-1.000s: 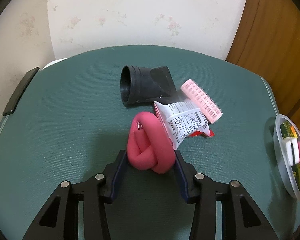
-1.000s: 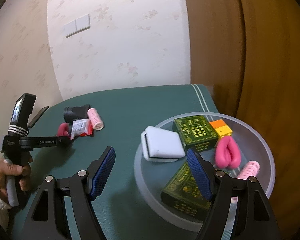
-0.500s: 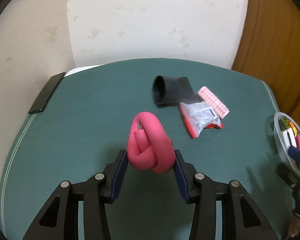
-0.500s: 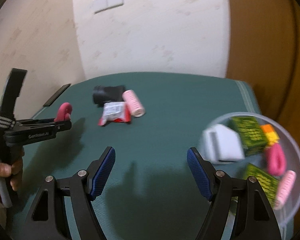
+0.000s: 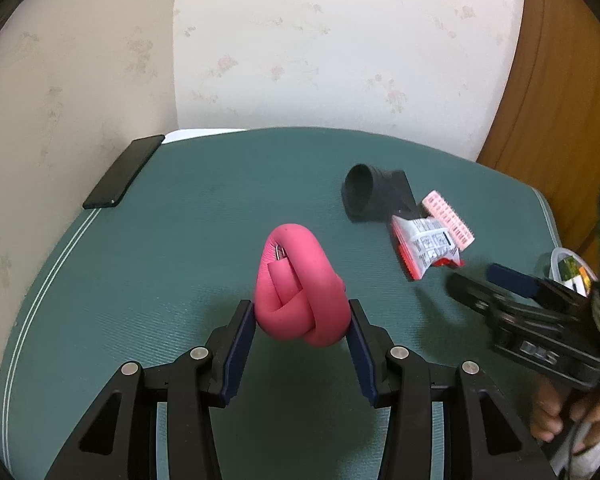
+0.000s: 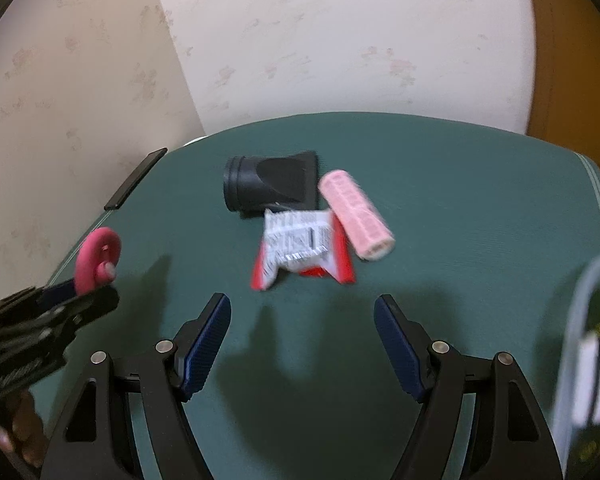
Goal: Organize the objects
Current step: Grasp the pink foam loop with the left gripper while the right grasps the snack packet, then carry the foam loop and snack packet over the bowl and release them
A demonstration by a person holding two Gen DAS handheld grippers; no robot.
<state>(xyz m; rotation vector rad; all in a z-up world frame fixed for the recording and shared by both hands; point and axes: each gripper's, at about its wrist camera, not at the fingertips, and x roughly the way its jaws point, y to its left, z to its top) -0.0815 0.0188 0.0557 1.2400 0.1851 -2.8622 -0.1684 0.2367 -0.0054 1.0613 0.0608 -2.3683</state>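
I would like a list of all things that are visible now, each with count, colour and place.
foam twist: 1, pink, held above the table in the left gripper
nozzle: 1, black, far middle of the table
packet: 1, white and red, in front of the nozzle
roller: 1, light pink, right of the packet
phone: 1, black, left table edge
bowl: 1, clear, right edge, with white and green items
table: 1, green
left gripper: 1, black with blue pads, shut on the foam twist
right gripper: 1, black with blue pads, open, empty
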